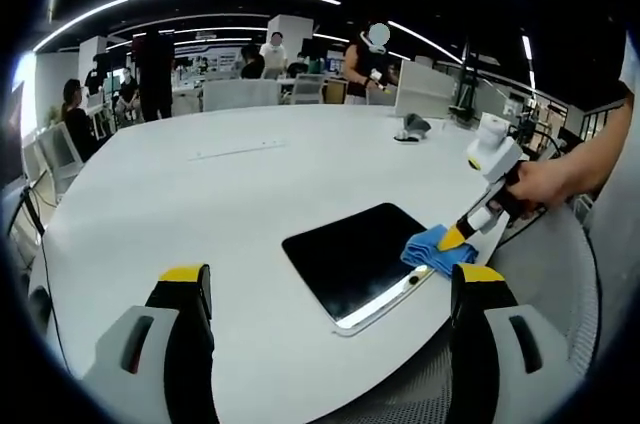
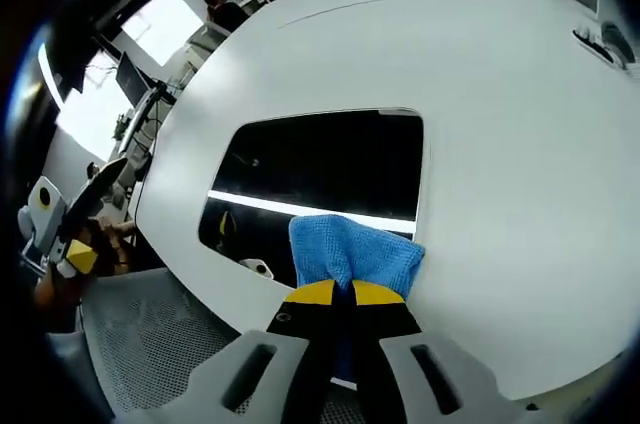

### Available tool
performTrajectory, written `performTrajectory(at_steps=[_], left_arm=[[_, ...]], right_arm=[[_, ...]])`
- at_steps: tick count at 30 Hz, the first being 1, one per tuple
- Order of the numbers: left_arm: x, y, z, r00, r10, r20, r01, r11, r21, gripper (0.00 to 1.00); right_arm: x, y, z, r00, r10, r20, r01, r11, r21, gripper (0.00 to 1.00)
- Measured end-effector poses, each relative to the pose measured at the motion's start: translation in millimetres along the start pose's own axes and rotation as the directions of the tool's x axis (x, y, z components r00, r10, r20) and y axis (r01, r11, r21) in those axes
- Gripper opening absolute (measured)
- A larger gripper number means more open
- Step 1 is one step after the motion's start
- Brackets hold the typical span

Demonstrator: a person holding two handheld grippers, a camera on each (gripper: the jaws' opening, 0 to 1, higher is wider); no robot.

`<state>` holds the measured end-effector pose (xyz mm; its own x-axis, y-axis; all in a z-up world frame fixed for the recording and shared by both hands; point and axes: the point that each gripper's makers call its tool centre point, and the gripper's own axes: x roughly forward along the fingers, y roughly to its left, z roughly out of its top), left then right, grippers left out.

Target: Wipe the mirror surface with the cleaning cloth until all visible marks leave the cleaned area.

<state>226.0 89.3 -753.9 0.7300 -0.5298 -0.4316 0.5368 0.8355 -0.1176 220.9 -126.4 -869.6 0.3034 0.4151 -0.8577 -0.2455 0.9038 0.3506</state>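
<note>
White table [image 1: 250,174] held mirror [image 1: 355,254]; R gripper [image 2: 334,293] pinched cloth [image 2: 352,249] on mirror's edge; L gripper [image 1: 335,289] spread, nearby.

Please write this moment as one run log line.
right gripper: shut on blue cloth | cloth: on mirror edge | left gripper: open, free

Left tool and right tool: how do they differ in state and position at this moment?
The left tool is open and holds nothing; the right tool is shut on the blue cloth. The left tool hovers back from the mirror, while the right tool presses the cloth onto the mirror near its edge. Both have yellow tips and are hand-held over the white table.
</note>
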Motion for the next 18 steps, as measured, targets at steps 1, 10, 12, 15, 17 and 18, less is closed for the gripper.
performTrajectory(at_steps=[1, 10, 12, 15, 17, 18], left_arm=[[0.0, 0.0, -0.2, 1.0, -0.001, -0.001, 0.001, 1.0, 0.0, 0.99], [0.6, -0.5, 0.6, 1.0, -0.001, 0.0, 0.001, 1.0, 0.003, 0.99], [0.7, -0.4, 0.7, 1.0, 0.0, 0.0, 0.0, 1.0, 0.0, 0.99], [0.8, -1.2, 1.1, 1.0, -0.002, -0.001, 0.002, 1.0, 0.0, 0.99], [1.1, -1.8, 1.1, 1.0, -0.003, -0.002, 0.003, 1.0, 0.002, 0.99], [1.3, -2.1, 1.2, 1.0, -0.005, -0.002, 0.005, 1.0, 0.004, 0.99]], right_arm=[[-0.4, -0.8, -0.2, 1.0, 0.001, 0.0, -0.001, 1.0, 0.005, 0.0], [-2.0, -2.5, 0.0, 1.0, 0.0, 0.0, 0.0, 1.0, 0.023, 0.0], [-1.3, -2.4, 0.7, 1.0, -0.003, -0.001, 0.003, 1.0, 0.021, 0.0], [-1.1, -1.7, 1.4, 1.0, -0.003, 0.001, 0.003, 1.0, 0.025, 0.0], [-0.7, -1.8, 2.5, 1.0, -0.003, 0.002, 0.003, 1.0, 0.028, 0.0], [-0.2, -2.2, 4.1, 1.0, -0.005, 0.003, 0.005, 1.0, 0.028, 0.0]])
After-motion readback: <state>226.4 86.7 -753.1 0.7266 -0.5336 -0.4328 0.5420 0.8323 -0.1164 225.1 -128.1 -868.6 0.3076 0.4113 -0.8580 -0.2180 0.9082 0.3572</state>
